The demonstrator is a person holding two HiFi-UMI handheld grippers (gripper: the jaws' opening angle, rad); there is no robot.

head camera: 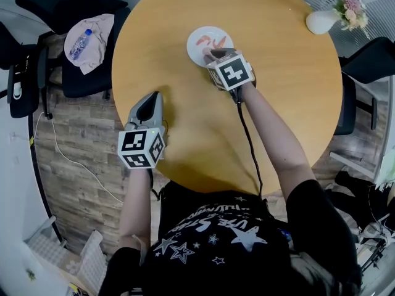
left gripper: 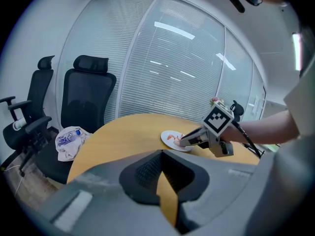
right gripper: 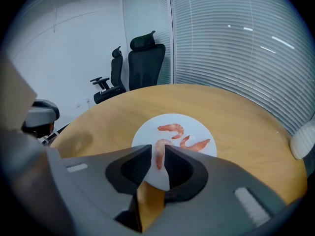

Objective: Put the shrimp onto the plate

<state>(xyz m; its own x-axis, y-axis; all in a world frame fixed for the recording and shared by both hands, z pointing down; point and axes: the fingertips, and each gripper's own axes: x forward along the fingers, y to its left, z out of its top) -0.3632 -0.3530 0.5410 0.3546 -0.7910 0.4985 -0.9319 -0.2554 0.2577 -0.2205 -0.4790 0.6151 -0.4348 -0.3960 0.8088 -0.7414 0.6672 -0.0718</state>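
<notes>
- A round wooden table (head camera: 278, 103) stood in an office walled with blinds (left gripper: 162, 73). Black chairs (left gripper: 86, 97) stood at its left and a vase (head camera: 322, 21) sat at its far right edge.
- A white plate (head camera: 196, 53) sat on the far half of the table, with loose shrimps (right gripper: 171, 128) lying on it.
- The right gripper (right gripper: 158, 150) hung over the plate's near rim, its jaws pinched on one shrimp (right gripper: 159, 157).
- That shrimp's long axis ran along the jaws, and its curled end poked past the tips toward the plate's middle.
- The held shrimp was over the plate, but no view showed whether it touched the plate.
- The left gripper (head camera: 150, 98) hovered over the near left of the table, well apart from the plate. Its jaws were drawn together with nothing between them.
- The step in hand looked like the release. The plate lay under and just beyond the right fingers, so parting the jaws should drop the shrimp inside the rim.
- The right hand was far nearer to the plate, and the left seemed to have no part in this move.
</notes>
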